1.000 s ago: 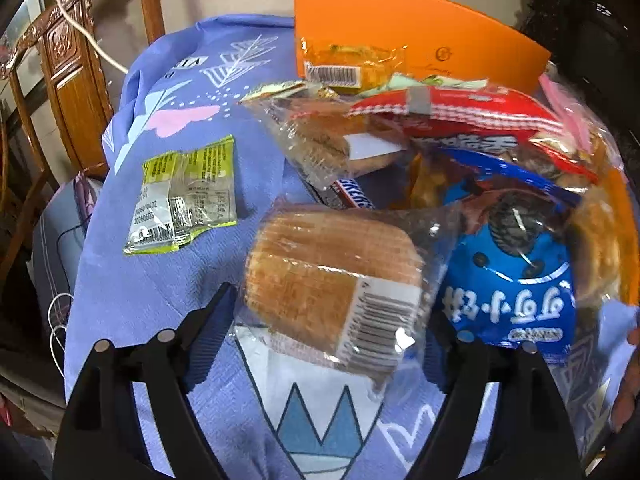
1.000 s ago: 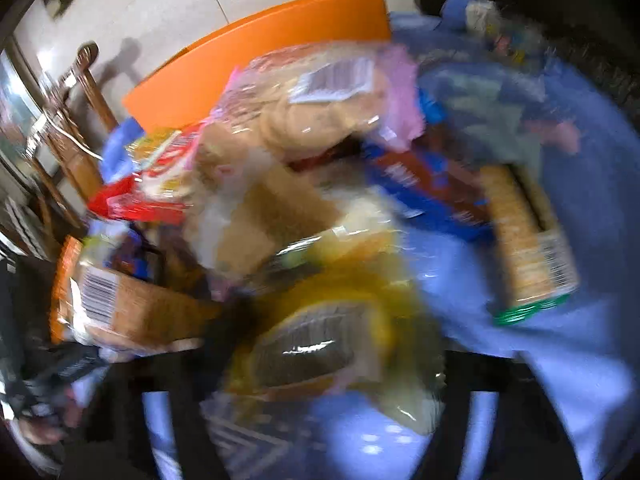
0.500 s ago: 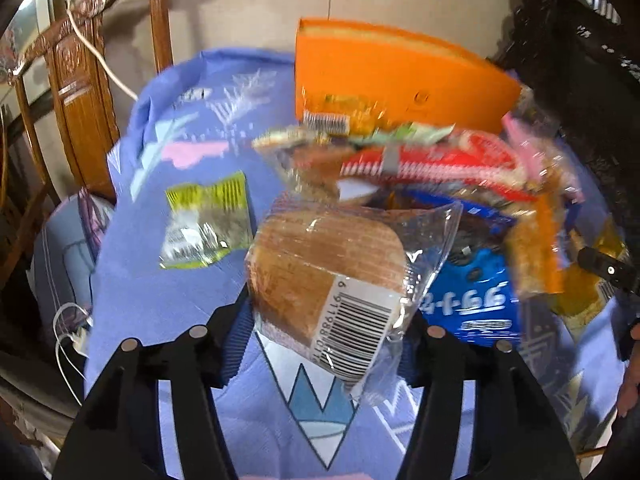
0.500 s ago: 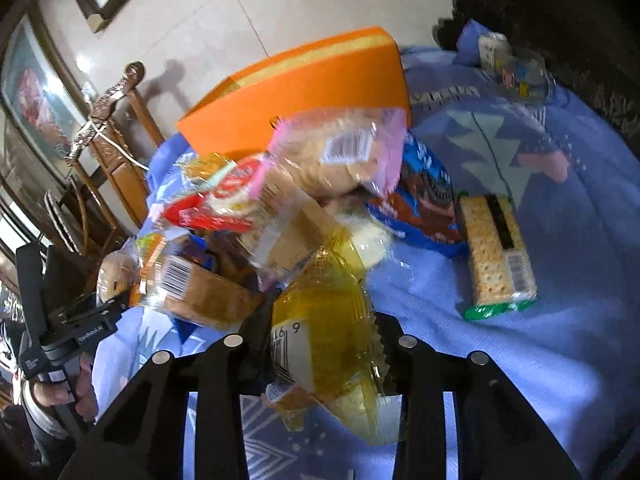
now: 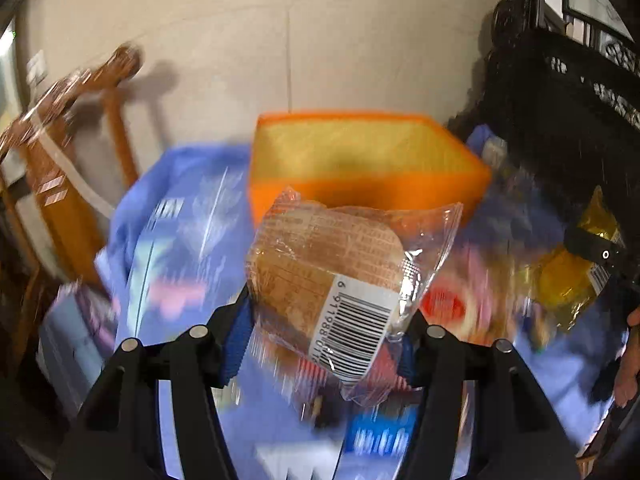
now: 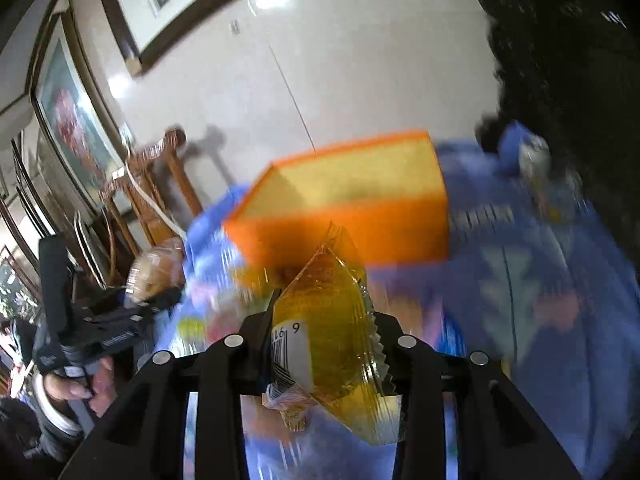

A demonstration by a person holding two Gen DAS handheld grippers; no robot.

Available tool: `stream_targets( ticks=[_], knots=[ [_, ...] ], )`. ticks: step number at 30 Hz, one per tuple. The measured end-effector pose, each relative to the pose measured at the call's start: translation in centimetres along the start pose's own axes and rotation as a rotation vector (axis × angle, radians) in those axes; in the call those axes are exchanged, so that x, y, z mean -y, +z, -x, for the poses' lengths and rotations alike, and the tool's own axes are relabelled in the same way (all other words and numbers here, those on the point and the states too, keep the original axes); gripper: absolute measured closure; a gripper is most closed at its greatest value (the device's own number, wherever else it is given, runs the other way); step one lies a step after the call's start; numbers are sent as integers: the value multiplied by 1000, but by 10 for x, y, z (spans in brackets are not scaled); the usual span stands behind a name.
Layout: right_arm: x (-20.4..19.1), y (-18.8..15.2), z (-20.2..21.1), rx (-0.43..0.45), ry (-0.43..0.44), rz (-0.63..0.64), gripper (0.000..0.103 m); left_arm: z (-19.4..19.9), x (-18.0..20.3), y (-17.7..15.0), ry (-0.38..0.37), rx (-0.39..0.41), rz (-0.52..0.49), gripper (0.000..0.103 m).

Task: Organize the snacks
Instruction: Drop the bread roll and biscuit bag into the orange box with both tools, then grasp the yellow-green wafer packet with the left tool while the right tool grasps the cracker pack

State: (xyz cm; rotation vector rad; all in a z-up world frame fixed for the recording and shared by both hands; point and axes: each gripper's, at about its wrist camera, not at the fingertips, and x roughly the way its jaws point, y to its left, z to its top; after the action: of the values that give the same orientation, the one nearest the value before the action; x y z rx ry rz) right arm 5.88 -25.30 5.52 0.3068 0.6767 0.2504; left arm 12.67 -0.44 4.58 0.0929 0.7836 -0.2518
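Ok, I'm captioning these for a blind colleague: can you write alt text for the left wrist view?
The left gripper holds a clear-wrapped bread bun, barcode label facing the camera, raised in front of an open orange box on a blue tablecloth. At the right edge, a yellow snack packet sits in the other gripper; the background is motion-blurred.

Left gripper (image 5: pixel 326 332) jaws clamped on a bread packet; right gripper (image 6: pixel 320 344) jaws pinching a yellow packet.
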Motion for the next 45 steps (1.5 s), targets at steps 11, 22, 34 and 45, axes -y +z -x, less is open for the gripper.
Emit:
stream_targets(
  ticks=[11, 22, 34, 45],
  knots=[
    [48, 124, -163, -82, -130, -136, 66, -157, 2, 119, -3, -154, 59, 44],
    [59, 114, -146, -17, -177, -191, 20, -146, -12, 101, 70, -101, 49, 4],
    [35, 19, -23, 62, -110, 18, 6, -60, -60, -8, 101, -166, 4, 4],
    [49, -75, 8, 2, -110, -31, 6, -76, -102, -104, 180, -295, 151, 4]
  ],
)
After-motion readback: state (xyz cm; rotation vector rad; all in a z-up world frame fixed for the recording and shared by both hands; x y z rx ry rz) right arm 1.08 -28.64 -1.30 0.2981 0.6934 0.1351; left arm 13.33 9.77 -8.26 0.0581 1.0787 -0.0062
